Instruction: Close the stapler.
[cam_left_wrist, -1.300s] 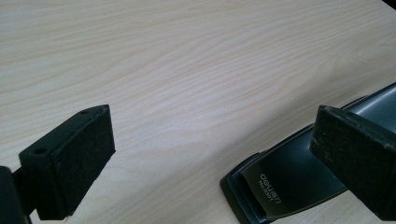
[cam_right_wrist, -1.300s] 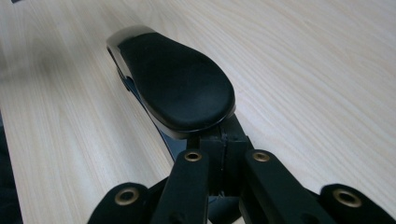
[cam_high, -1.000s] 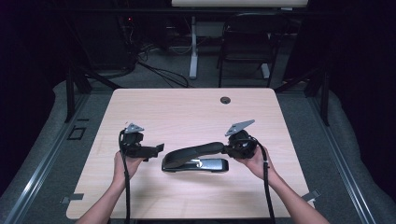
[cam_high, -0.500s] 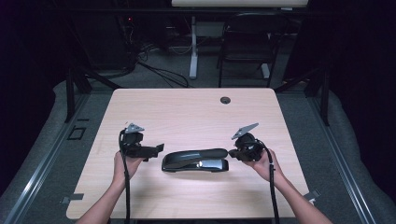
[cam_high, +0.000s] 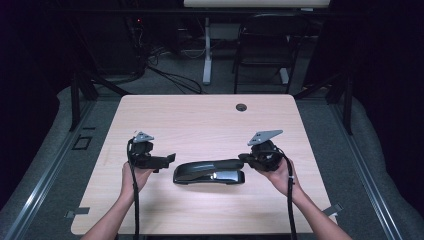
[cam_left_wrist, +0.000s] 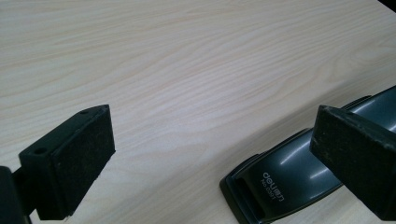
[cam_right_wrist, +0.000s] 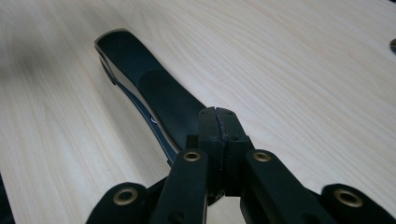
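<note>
A black stapler (cam_high: 210, 171) lies lengthwise on the light wooden table (cam_high: 200, 120), near the front. Left of it, my left gripper (cam_high: 167, 159) is held with its jaws wide open and nothing between them. In the left gripper view the stapler's end (cam_left_wrist: 275, 182) sits just past the left gripper (cam_left_wrist: 219, 140), partly behind one pad. My right gripper (cam_high: 242, 158) is shut at the stapler's right end. In the right gripper view the right gripper (cam_right_wrist: 217, 119) hovers over the near end of the stapler's top arm (cam_right_wrist: 140, 70). I cannot tell whether it touches.
A round cable hole (cam_high: 241, 107) lies in the table's far side, right of centre. Behind the table stand a chair (cam_high: 262, 45) and a desk leg (cam_high: 206, 50) on dark floor. A person's forearms enter from the front edge.
The right gripper has shifted a little to the right and lifted slightly at the stapler's right end. The left gripper and the stapler have stayed put.
</note>
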